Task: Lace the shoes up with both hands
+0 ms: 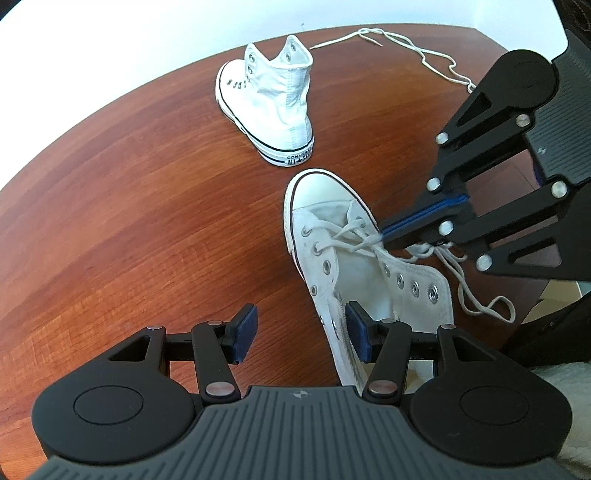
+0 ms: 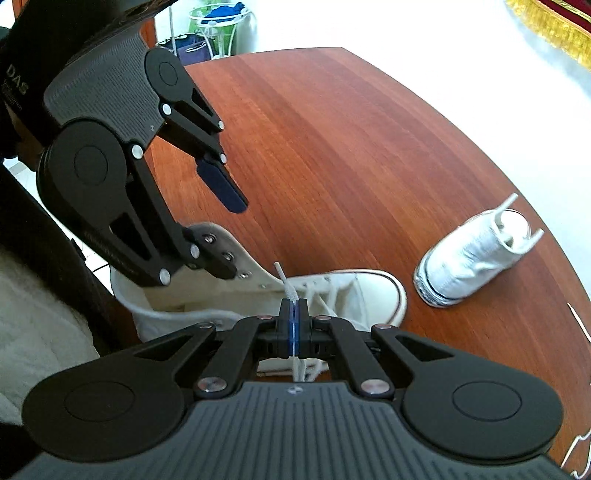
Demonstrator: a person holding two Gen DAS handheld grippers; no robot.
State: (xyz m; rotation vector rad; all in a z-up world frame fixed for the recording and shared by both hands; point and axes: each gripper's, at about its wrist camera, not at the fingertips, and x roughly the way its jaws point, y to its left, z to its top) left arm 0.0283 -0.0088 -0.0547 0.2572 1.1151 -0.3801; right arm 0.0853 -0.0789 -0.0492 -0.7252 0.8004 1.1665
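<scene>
A worn white high-top shoe point(image 1: 325, 192) lies on the wooden table point(image 1: 147, 184), toe pointing away, with its lace point(image 1: 351, 236) crossed through only the front eyelets. My right gripper point(image 1: 384, 234) is shut on one lace end above the shoe's tongue; the right wrist view shows the lace tip point(image 2: 281, 275) sticking out past that gripper point(image 2: 294, 306). My left gripper point(image 1: 301, 332) is open and straddles the shoe's left eyelet flap, one pad point(image 1: 358, 332) inside the opening, the other over the table. It also shows in the right wrist view, left gripper point(image 2: 232, 240).
A second, cleaner white high-top point(image 1: 273, 99) stands unlaced farther back, also seen as the second shoe point(image 2: 476, 258). A loose white lace point(image 1: 406, 40) trails along the table's far edge. A person's pale fuzzy garment point(image 2: 37, 314) is beside the near edge. A wire rack point(image 2: 221, 22) stands beyond the table.
</scene>
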